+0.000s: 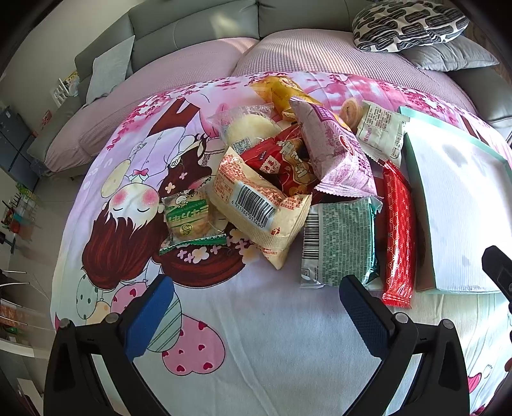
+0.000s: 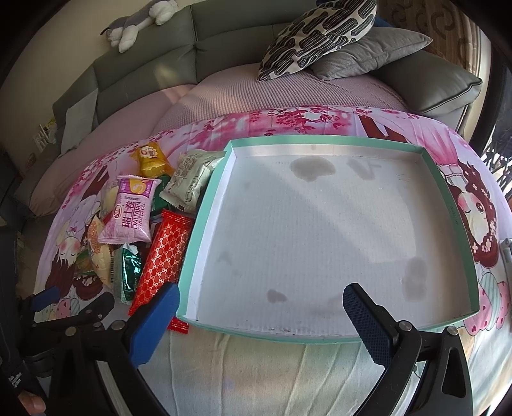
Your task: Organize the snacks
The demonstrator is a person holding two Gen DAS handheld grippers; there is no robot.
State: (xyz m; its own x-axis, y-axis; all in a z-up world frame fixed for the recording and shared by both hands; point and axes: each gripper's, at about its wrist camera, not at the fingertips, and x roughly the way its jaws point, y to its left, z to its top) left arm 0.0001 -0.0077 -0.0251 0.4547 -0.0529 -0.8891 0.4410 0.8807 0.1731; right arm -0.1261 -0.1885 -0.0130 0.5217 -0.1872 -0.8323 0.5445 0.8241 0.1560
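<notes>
A heap of snack packets lies on a cartoon-print cloth: a cream packet with a barcode (image 1: 256, 208), a green-patterned packet (image 1: 342, 243), a long red packet (image 1: 398, 236), a pink Swiss-roll packet (image 1: 332, 150) and a small green biscuit packet (image 1: 187, 217). To their right sits a shallow teal-rimmed box (image 2: 204, 220) with a white stained floor and nothing in it. My left gripper (image 1: 256, 288) hangs open just short of the heap. My right gripper (image 2: 260, 296) is open over the box's near edge. The red packet (image 2: 164, 252) lies along the box's left wall.
The cloth covers a table in front of a grey sofa (image 2: 153, 57) with a pink cover. A patterned cushion (image 2: 316, 32) and grey cushions lie behind the box. A plush toy (image 2: 137, 22) sits on the sofa back. A thumb (image 2: 30, 401) shows at the lower left.
</notes>
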